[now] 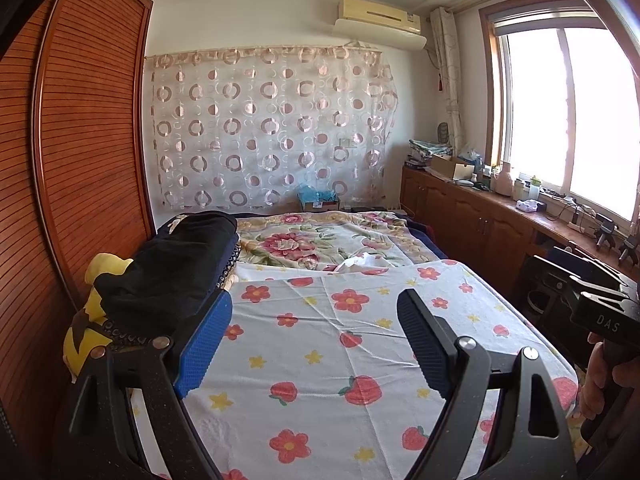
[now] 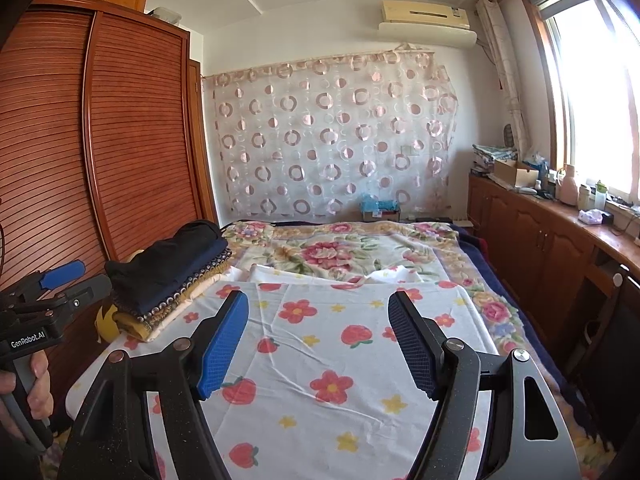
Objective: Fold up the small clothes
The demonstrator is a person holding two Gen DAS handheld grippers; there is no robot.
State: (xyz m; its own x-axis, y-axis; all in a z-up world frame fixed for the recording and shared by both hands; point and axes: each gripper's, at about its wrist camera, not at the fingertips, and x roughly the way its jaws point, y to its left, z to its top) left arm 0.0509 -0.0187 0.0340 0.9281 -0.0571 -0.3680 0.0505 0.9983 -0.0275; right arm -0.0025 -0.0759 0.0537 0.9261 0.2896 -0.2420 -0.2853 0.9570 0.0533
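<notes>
Both the left hand-held gripper (image 1: 316,340) and right hand-held gripper (image 2: 318,344) gape wide, empty, over the bed (image 2: 320,360); folded clothes stack (image 2: 172,276) at its left edge

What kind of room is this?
A home bedroom, most likely: a bed under flowered covers, a tall slatted wooden wardrobe beside it, and a stack of folded clothes at the bed's edge.
</notes>
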